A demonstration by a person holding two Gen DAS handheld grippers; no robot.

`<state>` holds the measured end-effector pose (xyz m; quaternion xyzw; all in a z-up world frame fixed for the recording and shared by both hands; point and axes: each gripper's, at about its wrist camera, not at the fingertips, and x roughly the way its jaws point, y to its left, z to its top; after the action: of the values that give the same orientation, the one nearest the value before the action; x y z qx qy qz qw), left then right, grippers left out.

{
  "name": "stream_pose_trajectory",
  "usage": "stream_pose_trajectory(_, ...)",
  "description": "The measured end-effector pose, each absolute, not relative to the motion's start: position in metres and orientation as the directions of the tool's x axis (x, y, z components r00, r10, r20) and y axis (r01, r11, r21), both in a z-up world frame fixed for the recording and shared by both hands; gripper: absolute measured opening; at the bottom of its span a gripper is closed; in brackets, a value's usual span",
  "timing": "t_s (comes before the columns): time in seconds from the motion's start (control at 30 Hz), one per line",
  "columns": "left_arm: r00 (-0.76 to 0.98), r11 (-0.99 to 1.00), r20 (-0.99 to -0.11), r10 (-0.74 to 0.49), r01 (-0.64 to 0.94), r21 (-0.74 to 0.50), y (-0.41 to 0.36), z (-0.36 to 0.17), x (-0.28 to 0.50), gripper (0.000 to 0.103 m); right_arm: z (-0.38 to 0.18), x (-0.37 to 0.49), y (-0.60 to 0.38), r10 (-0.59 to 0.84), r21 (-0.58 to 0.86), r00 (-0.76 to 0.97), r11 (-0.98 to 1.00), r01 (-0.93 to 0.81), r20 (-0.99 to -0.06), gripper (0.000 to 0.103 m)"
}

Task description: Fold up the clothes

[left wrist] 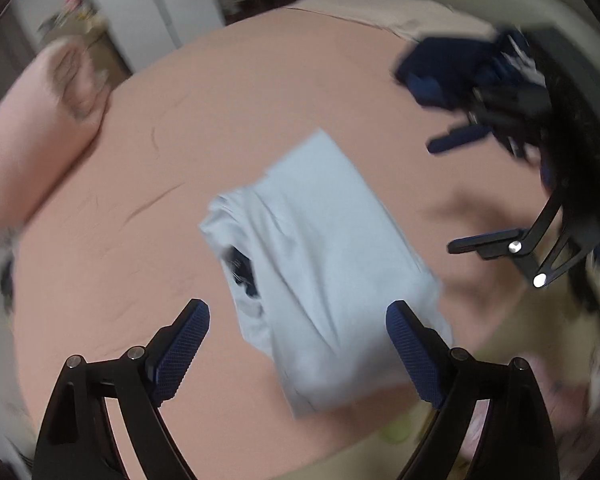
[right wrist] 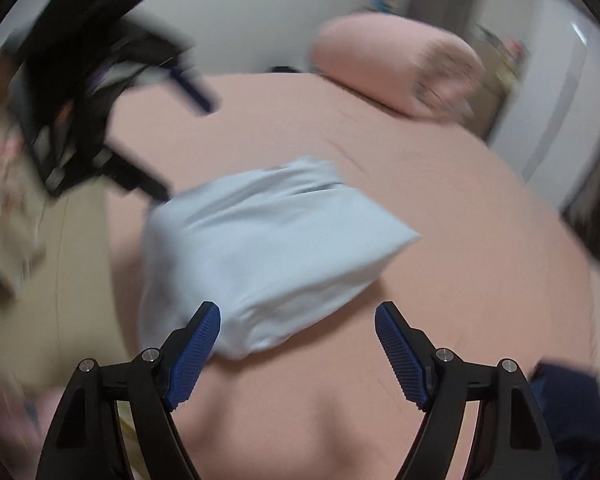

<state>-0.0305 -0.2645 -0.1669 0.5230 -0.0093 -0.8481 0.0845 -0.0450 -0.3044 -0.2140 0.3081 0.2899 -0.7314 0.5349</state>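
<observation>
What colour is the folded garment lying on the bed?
Pale blue; the folded garment shows best in the left wrist view.

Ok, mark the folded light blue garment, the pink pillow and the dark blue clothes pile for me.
folded light blue garment (left wrist: 332, 264), left wrist view, middle of its top panel.
pink pillow (right wrist: 384, 64), right wrist view, its rounded side.
dark blue clothes pile (left wrist: 452, 68), left wrist view, its near fold.

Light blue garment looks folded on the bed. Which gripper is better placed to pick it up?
Left, probably. The left gripper, open, has the light blue garment between its fingers. The right gripper, also open, straddles mostly bare bed sheet beside the edge.
</observation>
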Motion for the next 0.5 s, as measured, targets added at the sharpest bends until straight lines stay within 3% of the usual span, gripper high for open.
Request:
stream_pose_trajectory(0.23, -0.487, -0.891, -0.872, -0.058, 0.42, -0.175, -0.363, -0.173, -0.036, 0.091, -0.235, -0.149, -0.314, -0.654, 0.431, -0.038, -0.539, 0.723, -0.755, 0.08)
stream_pose_trajectory(0.3, -0.519, -0.832, -0.854, 0.037, 0.458, -0.314, -0.377, -0.185, -0.035, 0.091, -0.247, -0.166, -0.314, -0.683, 0.544, 0.026, -0.559, 0.626, -0.73, 0.08)
stream_pose_trajectory(0.4, -0.575, -0.709, -0.798, 0.179, 0.487, -0.51, -0.396, -0.207, -0.034, 0.09, -0.27, -0.177, -0.317, -0.694, 0.638, 0.112, -0.57, 0.517, -0.711, 0.08)
stream_pose_trajectory(0.5, -0.544, -0.693, -0.814, 0.202, 0.508, -0.512, -0.393, -0.215, -0.025, 0.09, -0.286, -0.175, -0.319, -0.695, 0.67, 0.151, -0.575, 0.47, -0.703, 0.08)
